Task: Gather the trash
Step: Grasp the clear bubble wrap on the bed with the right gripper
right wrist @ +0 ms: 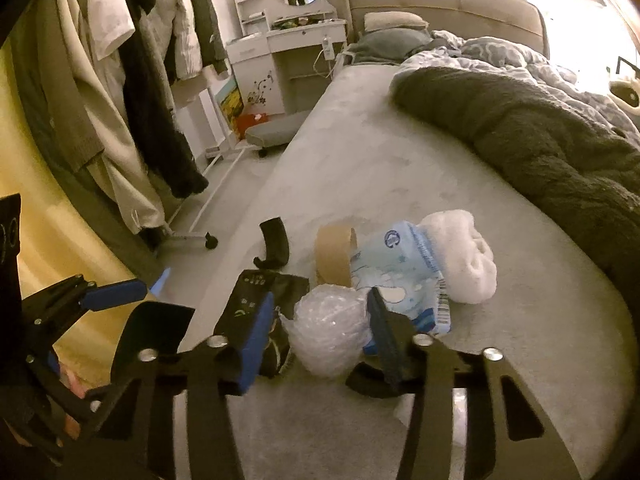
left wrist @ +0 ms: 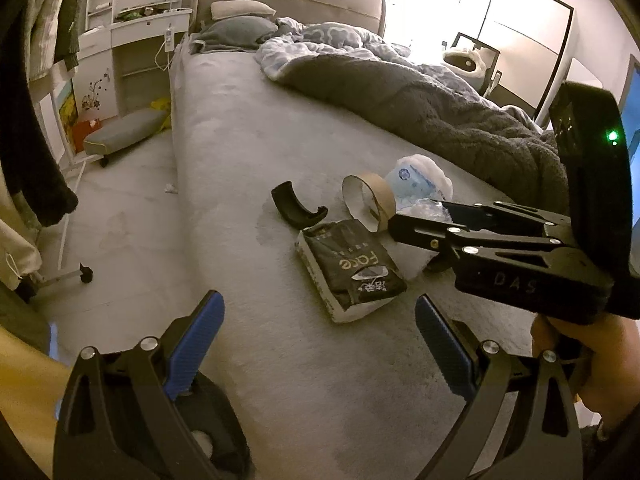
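Right tool (right wrist: 320, 340) clamps the bubble wrap (right wrist: 328, 336) (on the bed (right wrist: 360, 168)); left tool (left wrist: 320, 344) gapes empty.

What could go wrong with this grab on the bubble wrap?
The right gripper has the soft bubble wrap wad between its jaws; it may compress and slip out. The blue-and-white plastic pack touches the wad and could drag along. The left gripper, open, nears the black packet; the two grippers could collide.
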Tool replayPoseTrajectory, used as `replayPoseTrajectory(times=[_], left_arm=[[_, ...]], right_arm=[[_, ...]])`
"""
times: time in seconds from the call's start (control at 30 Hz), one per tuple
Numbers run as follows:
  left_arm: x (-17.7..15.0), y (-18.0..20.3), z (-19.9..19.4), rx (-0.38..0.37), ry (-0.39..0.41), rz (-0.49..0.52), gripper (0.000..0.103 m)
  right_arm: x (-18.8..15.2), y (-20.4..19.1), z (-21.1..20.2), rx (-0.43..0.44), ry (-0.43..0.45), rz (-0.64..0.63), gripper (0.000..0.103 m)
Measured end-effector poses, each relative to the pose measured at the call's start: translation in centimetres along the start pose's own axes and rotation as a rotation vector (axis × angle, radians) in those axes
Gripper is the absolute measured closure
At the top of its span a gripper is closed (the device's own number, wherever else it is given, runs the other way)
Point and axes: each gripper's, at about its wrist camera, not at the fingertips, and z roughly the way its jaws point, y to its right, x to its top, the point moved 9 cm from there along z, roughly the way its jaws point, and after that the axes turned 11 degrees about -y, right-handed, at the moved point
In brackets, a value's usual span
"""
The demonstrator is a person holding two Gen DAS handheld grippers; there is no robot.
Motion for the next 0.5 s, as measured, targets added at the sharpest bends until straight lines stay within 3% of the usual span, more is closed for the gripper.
replayPoseTrajectory(times=[0.1, 0.5], left_arm=[[-0.2, 0.1, 0.3, -0.007, -0.007, -0.003, 0.005], [0.4, 2.5, 2.1, 0.047, 0.004, 0.0, 0.005]], right_arm=[[-0.2, 0.3, -0.1, 0.004, -0.005, 0.009, 0.07], [-0.1, 2.8, -4.4, 0.013, 0.111, 0.086, 0.071]])
